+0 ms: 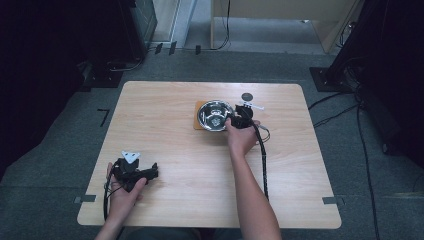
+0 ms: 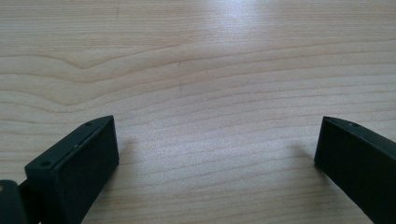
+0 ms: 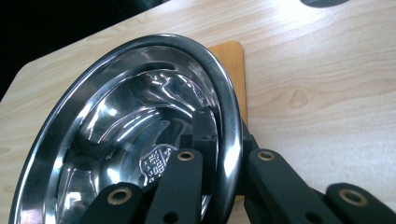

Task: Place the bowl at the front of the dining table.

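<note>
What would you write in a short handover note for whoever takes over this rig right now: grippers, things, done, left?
Right gripper: shut on the rim of the steel bowl, one jaw inside, one outside.
Left gripper: open, holding nothing, low over bare table at the near left.
Bowl: over the small wooden mat, far centre; a dark round disc lies beyond it.
Done: bowl gripped.
Left: probably move or set the bowl down, then release.

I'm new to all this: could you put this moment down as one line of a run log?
right claw: shut on steel bowl rim | bowl: over wooden mat | left claw: open, nothing between, above table | dark disc: beyond bowl
</note>
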Motion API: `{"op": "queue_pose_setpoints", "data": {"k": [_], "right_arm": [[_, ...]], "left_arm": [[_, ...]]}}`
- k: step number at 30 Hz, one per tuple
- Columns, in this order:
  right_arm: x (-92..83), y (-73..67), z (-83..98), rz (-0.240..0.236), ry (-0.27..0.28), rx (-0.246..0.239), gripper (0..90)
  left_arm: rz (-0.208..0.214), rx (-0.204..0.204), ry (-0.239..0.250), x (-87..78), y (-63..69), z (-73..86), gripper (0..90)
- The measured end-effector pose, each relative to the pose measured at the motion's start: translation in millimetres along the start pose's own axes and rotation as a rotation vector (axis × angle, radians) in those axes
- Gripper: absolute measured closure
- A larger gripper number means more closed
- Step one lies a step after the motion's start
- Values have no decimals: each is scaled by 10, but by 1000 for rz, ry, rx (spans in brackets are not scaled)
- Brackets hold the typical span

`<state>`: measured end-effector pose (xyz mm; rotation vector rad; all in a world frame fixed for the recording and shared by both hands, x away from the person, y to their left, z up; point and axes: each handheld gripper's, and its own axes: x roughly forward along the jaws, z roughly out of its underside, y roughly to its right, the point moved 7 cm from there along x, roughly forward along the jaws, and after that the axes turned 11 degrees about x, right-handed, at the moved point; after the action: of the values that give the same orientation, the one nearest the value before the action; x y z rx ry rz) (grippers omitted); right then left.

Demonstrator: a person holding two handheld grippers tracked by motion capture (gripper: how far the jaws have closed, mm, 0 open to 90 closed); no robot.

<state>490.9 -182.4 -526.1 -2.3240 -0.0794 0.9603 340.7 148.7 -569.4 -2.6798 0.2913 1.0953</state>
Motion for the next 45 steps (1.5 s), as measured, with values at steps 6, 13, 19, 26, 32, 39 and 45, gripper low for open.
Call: {"op": "queue_pose_setpoints", "data": {"k": [6, 13, 19, 26, 32, 39, 45], "right_arm": [[127, 0, -61, 25, 23, 2, 875], [261, -22, -83, 42, 29, 12, 875], [370, -51, -66, 57, 24, 13, 874], [457, -65, -81, 67, 28, 29, 873], [482, -51, -82, 63, 25, 55, 872], [482, -47, -87, 45, 19, 64, 858], [481, -64, -103, -1, 33, 65, 650]], "left_arm": [[1, -1, 0, 0, 1, 0, 0], [0, -2, 1, 1, 1, -1, 0], [0, -1, 1, 1, 1, -1, 0], [0, -2, 1, 1, 1, -1, 0], [0, -2, 1, 1, 1, -1, 0], [0, -2, 1, 1, 2, -1, 0], [0, 0, 0, 0, 0, 0, 0]]}}
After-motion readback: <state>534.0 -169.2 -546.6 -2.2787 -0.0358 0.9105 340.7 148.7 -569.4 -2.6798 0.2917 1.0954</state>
